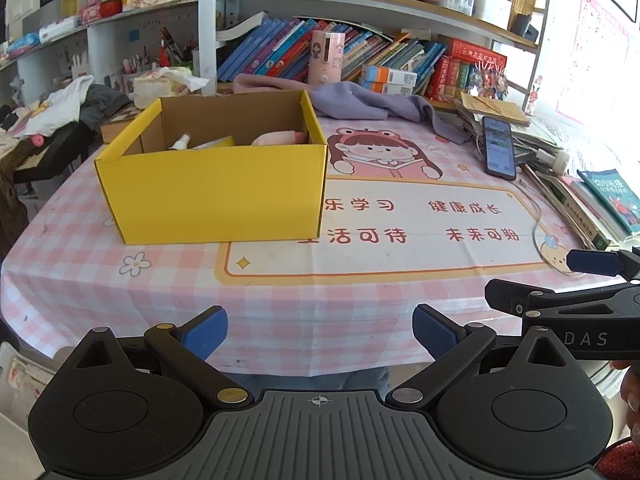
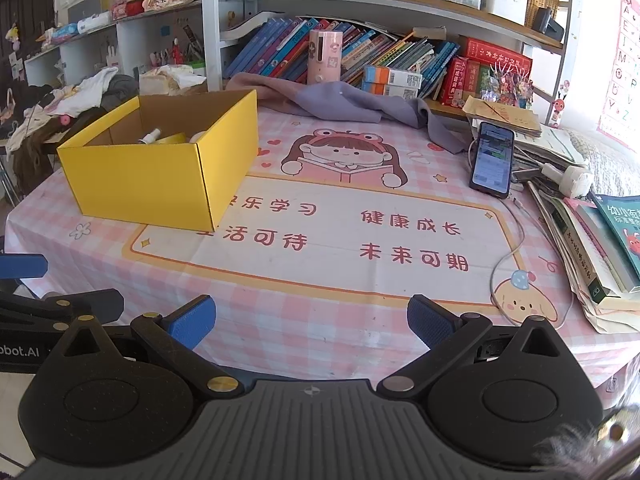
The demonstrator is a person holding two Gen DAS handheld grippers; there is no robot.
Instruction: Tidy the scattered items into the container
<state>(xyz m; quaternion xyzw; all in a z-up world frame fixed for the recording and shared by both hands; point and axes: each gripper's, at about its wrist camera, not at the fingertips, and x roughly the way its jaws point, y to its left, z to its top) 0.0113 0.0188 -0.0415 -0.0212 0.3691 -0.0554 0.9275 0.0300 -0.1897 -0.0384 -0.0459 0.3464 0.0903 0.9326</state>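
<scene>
- Left gripper (image 1: 320, 332): blue-padded fingers (image 1: 206, 330) spread wide apart, nothing between them, touching nothing; it hangs over the near edge of the worktop (image 1: 320, 300).
- Right gripper (image 2: 311, 322): fingers likewise spread wide, empty, over the near edge of the worktop; in the left wrist view it shows at the right margin, beside the left gripper.
- Yellow cardboard box (image 1: 216, 192): open-topped, upright on the left part of the worktop, well apart from both grippers.
- Box contents: a small white bottle (image 1: 180, 142) lying against the back left, a pale yellow item (image 1: 214, 143) beside it, a pink soft item (image 1: 280, 137) to the right; all only partly visible over the rim.
- Worktop cover: pink checked cloth with a cartoon girl print (image 1: 380, 152) and red characters.
- Phone (image 1: 499, 148): screen lit, at the right side, propped against a stack of papers and books (image 2: 592, 248), cable trailing.
- Purple cloth (image 1: 360, 102): crumpled behind the box, before the bookshelf (image 1: 360, 0).
- Pink cylinder (image 1: 326, 58): upright behind the cloth.
</scene>
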